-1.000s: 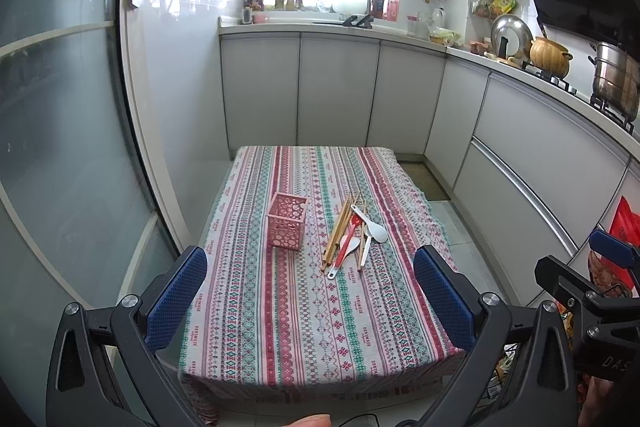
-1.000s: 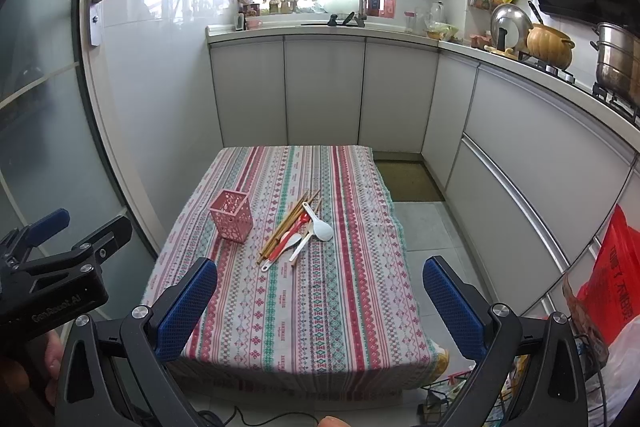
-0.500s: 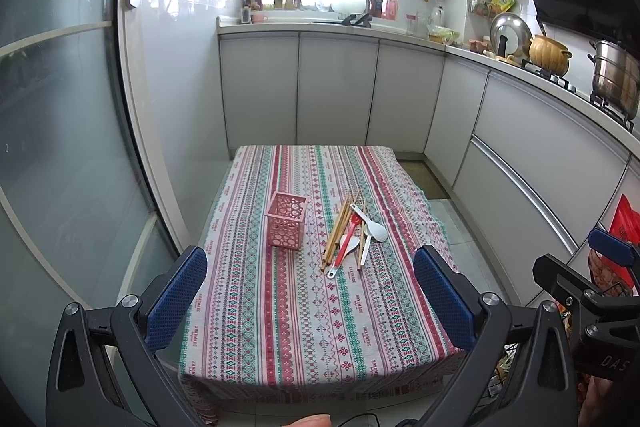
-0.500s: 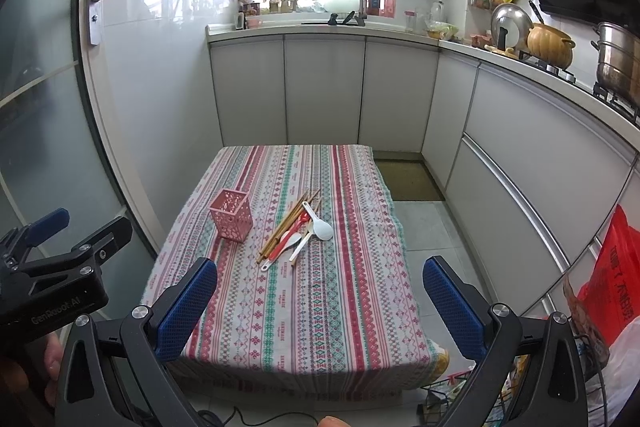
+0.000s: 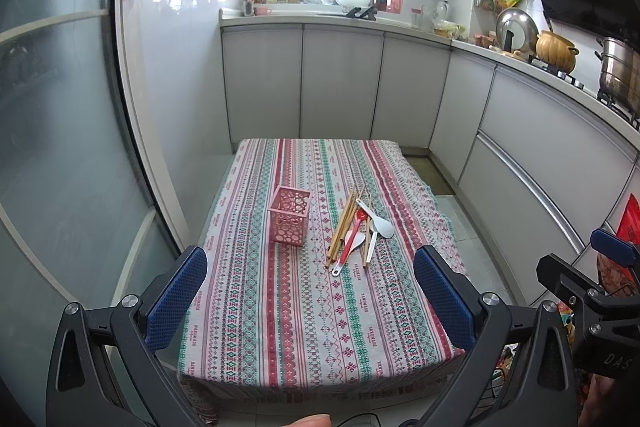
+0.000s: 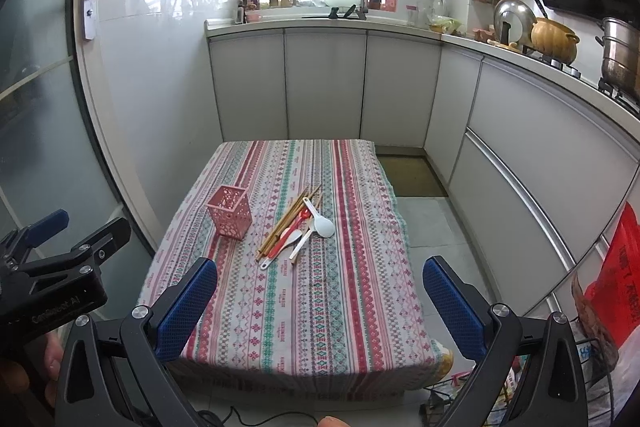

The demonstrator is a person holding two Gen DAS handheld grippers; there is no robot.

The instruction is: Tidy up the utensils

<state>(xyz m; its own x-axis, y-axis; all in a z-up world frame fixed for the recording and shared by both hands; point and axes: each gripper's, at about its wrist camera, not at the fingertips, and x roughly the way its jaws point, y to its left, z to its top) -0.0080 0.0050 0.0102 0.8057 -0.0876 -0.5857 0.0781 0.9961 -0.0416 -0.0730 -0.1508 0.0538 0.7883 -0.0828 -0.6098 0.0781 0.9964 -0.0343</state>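
One pink holder (image 5: pixel 289 215) stands upright mid-desk (image 5: pixel 280 327), left of the pile (image 5: pixel 356 231). Pile count: two white spoons, one red spoon, one more white utensil, chopsticks too overlapped to count. Both grippers, left (image 5: pixel 310 301) and right (image 6: pixel 320 311), hang short of the desk, fingers spread, empty. Risks: the light holder tips if bumped; crossed chopsticks roll or scatter when one is pulled.

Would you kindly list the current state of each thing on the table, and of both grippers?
Pink holder: upright, nothing seen inside.
Chopsticks: lying loose on the tablecloth, right of the holder.
Red spoon: lying flat in the pile.
White spoons: lying flat in the pile.
Left gripper: open, holding nothing.
Right gripper: open, holding nothing.
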